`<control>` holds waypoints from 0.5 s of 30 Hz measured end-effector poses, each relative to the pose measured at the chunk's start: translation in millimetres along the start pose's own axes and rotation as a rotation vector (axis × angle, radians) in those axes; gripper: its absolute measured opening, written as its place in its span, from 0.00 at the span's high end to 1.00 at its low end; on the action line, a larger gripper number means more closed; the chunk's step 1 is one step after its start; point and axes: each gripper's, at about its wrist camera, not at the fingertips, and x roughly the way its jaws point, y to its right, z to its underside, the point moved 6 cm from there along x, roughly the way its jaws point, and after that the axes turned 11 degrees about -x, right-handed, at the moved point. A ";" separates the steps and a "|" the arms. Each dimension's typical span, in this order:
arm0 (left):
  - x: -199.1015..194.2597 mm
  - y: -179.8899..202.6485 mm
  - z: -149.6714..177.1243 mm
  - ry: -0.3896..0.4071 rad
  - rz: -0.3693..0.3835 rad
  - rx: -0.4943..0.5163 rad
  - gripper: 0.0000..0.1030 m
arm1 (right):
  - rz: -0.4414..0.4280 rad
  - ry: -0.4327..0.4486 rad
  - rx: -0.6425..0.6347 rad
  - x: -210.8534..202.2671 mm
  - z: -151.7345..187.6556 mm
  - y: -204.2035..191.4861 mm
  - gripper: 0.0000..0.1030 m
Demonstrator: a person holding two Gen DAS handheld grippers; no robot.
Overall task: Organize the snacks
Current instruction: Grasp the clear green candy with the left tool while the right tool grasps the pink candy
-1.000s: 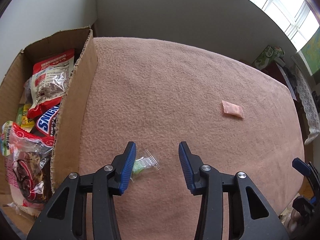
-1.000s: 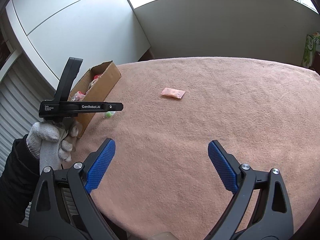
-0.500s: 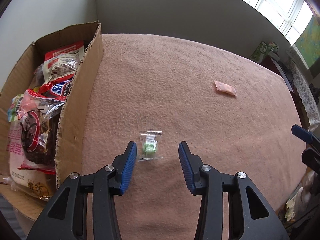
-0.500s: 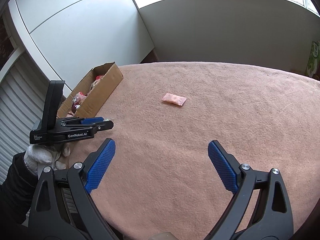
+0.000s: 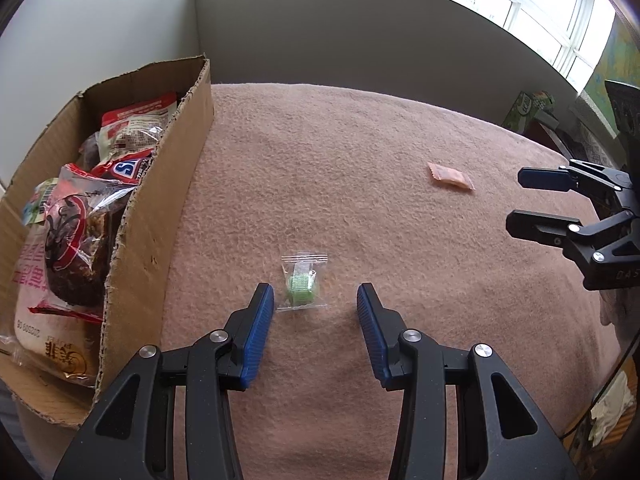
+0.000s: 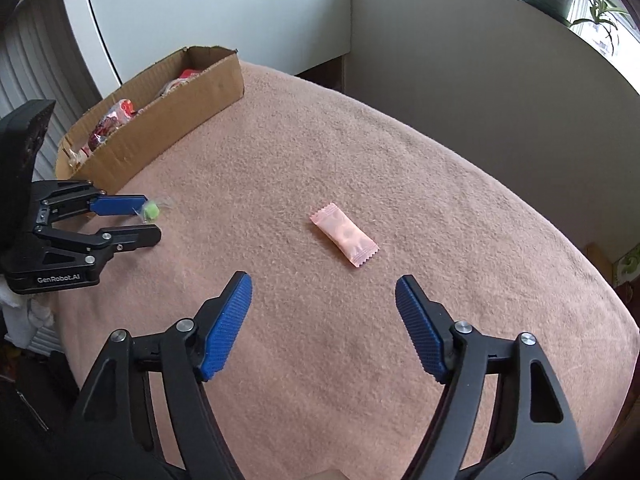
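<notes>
Holding our left gripper (image 5: 315, 308) low over the blanket-covered table (image 5: 360, 140), we have its blue fingers spread wide and gripping nothing, with the green candy in clear wrap (image 5: 301, 286) lying flat between the tips, closer to the left finger. A second ago that candy sat tucked against the left finger and half hidden; now it rests squarely in the gap, so we judge the approach has been lined up and a closing pinch is what the pickup next calls for. Our right gripper (image 6: 323, 304) is likewise wide open and empty, and it has come much nearer to the pink sachet (image 6: 345, 236), which lies just ahead of its tips where before it was well away. Both loose snacks thus look ready to be taken at once.

Farther off, at the left edge of the table, stands the cardboard box (image 5: 158, 216), open at the top and already well stocked: a large clear bag with dark contents (image 5: 68, 240), a blue-and-red Snickers bar (image 5: 128, 168) and a red-and-white packet (image 5: 136, 120) behind it. What lies underneath these we cannot quite make out.
</notes>
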 end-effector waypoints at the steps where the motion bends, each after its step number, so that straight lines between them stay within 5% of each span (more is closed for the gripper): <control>1: -0.4 -2.0 0.1 0.000 0.003 -0.007 0.62 | -0.012 -0.008 -0.006 4.8 -1.5 1.4 0.34; 15: -13.1 -18.6 6.1 0.001 0.035 -0.030 0.71 | -0.064 -0.054 -0.040 36.6 -19.4 12.7 0.36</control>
